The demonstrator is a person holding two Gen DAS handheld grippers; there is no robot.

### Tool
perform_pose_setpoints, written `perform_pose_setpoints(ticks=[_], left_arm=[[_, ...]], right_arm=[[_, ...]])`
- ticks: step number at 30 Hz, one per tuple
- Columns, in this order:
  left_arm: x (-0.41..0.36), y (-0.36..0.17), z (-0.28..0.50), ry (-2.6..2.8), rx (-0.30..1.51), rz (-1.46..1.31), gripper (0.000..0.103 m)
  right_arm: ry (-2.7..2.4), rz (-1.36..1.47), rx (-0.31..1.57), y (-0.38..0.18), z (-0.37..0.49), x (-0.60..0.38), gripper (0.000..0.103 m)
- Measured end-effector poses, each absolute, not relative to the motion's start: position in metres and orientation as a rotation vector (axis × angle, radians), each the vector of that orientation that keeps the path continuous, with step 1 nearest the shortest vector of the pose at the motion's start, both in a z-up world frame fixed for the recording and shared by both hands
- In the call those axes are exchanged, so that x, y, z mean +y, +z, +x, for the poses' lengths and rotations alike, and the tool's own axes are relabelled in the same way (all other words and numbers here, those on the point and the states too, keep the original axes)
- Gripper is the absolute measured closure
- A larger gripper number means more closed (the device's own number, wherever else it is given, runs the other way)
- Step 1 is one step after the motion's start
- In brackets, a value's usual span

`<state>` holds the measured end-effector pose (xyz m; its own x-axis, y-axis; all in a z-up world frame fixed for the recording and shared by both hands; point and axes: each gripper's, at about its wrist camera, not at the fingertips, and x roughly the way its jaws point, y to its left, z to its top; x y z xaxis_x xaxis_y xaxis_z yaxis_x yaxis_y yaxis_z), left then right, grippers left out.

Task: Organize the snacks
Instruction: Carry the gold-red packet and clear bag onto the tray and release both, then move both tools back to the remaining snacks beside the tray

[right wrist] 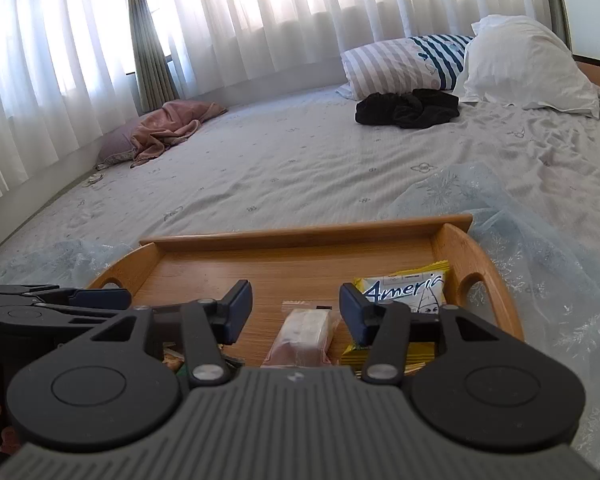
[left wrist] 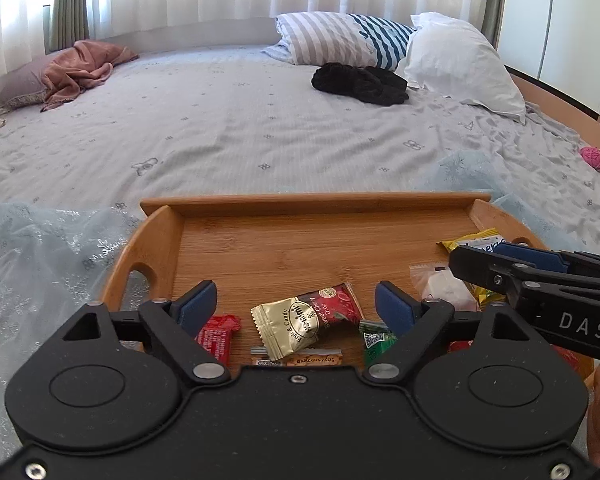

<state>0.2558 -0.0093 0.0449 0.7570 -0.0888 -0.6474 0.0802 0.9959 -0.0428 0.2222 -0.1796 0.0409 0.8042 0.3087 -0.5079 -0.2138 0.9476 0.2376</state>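
1. The wooden tray (left wrist: 300,204) sits on the bed (left wrist: 220,128), and the snacks lie along its near edge.
2. At the left of the tray, the left tool (left wrist: 296,300) has its jaws spread wide and holds nothing. A red packet (left wrist: 216,336) lies just beside its left finger.
3. Between the left tool's jaws lies the gold-and-red candy (left wrist: 306,320), flat on the tray. Its long axis runs slantwise, gold end near and left, red end far and right. A green packet (left wrist: 374,340) lies by the right finger.
4. Further right, the right tool (right wrist: 296,304) is also spread and empty. A clear-wrapped pastry (right wrist: 304,336) lies straight between its fingers, long axis pointing away along the tool.
5. At the far right lies the yellow bag (right wrist: 404,288), just beside the right tool's right finger and near the tray's right handle.
6. Judged from this, each tool stands over its own snack: the left is nearer the candy, the right nearer the pastry. The pastry's narrow width faces the jaws; the candy would need a slight wrist turn.
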Motion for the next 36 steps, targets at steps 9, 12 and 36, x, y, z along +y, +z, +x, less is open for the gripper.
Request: perform_pose_setpoints(ticks=[9,12,36], left_arm=[[-0.001,0.062,0.204,-0.123,0.65,-0.013,0.003],[0.002,0.063,0.186,-0.131,0.645,-0.013,0.002],[-0.018,0.032,0.065,-0.253,0.639,0.082,0.001]], right_arm=[[0.292,0.13,0.503,0.058,0.174,-0.191,0.017],[0.294,0.116,0.49,0.058,0.157,-0.193,0.014],[0.328,-0.056,0.474,0.021,0.05,-0.191,0.011]])
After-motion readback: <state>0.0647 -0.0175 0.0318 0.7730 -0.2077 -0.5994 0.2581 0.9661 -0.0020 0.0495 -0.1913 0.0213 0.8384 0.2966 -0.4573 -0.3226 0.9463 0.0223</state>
